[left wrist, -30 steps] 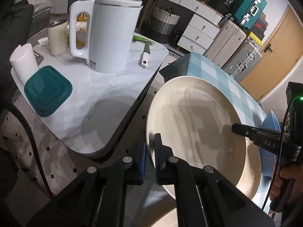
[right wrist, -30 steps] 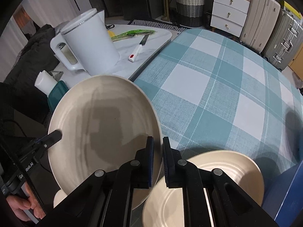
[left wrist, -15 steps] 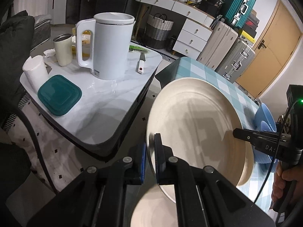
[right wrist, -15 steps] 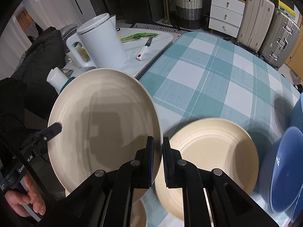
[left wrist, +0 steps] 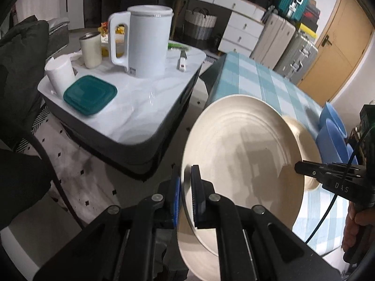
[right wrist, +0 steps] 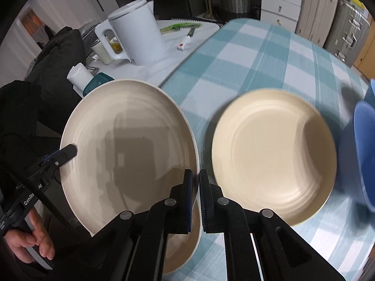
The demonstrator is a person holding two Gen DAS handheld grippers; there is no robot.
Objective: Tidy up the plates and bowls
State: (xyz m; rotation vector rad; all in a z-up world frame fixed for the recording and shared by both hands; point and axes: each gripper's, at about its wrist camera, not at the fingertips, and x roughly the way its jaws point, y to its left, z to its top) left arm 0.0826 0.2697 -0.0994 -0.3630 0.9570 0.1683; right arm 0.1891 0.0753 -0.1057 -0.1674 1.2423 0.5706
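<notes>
Two grippers pinch one large cream plate [right wrist: 126,145] by opposite rims, holding it tilted above the near-left edge of the checked tablecloth [right wrist: 269,53]: the left gripper [left wrist: 186,201] and right gripper [right wrist: 195,201] each have their jaws pressed onto its edge. A second cream plate [right wrist: 274,154] lies flat on the cloth just right of it, with blue bowls [right wrist: 365,154] at the far right.

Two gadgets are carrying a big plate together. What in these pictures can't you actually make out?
- Blue bowls: right wrist view, blurred and cut by the frame edge, so no count.
- Third plate: right wrist view, mostly hidden under the held plate and the right gripper.
- Table plate: left wrist view, mostly covered by the held plate.
- Left gripper lettering: cut short.
</notes>
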